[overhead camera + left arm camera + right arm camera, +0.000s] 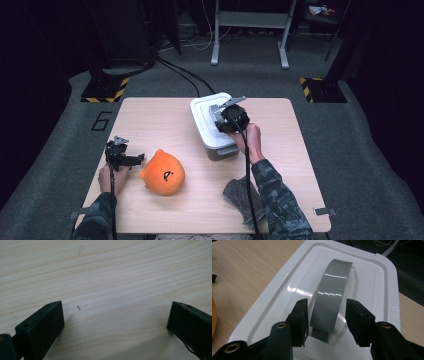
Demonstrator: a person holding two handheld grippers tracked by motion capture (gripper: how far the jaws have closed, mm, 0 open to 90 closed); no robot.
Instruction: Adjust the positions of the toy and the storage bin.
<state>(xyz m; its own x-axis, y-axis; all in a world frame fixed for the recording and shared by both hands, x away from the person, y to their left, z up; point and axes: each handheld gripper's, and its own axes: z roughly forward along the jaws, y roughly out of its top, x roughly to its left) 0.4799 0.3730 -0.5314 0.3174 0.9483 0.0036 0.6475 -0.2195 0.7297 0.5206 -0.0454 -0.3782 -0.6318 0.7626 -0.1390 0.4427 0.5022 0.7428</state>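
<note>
Reaching for lid handle looks like step in hand.

High view: right gripper (226,111) over white-lidded grey plastic box (204,114) at far middle of light wooden counter (280,150); left gripper (131,160) low near left edge, just beside orange round plush toy (162,172). Grey cloth (239,196) near front edge.

Left gripper view: jaws wide apart, empty, bare wood between.

Right gripper view: jaws parted either side of grey arched strap handle (332,302) on white lid (377,290), not yet pinching. Next move, likely: close squarely on strap, lift straight.

Box contents hidden; latches hard to make out.
</note>
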